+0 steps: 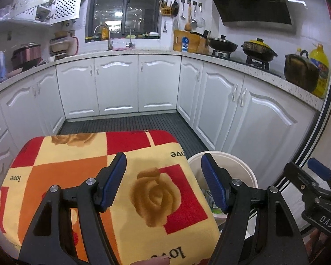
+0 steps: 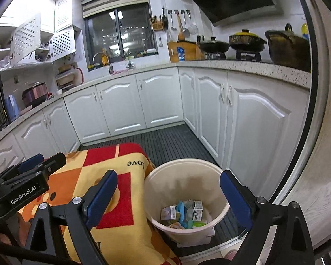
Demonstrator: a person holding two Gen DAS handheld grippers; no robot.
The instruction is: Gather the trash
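Note:
A cream plastic bin stands on the dark floor to the right of a table covered with a red, orange and yellow rose cloth. Several pieces of trash, small cartons and wrappers, lie at the bottom of the bin. The bin's rim also shows in the left wrist view. My left gripper is open and empty above the cloth. My right gripper is open and empty above the bin's left side. The right gripper shows in the left wrist view at the far right.
White cabinets with a speckled countertop run around the dark ribbed floor. Pots sit on the stove at the right, with a yellow oil bottle. A sink faucet stands under the window.

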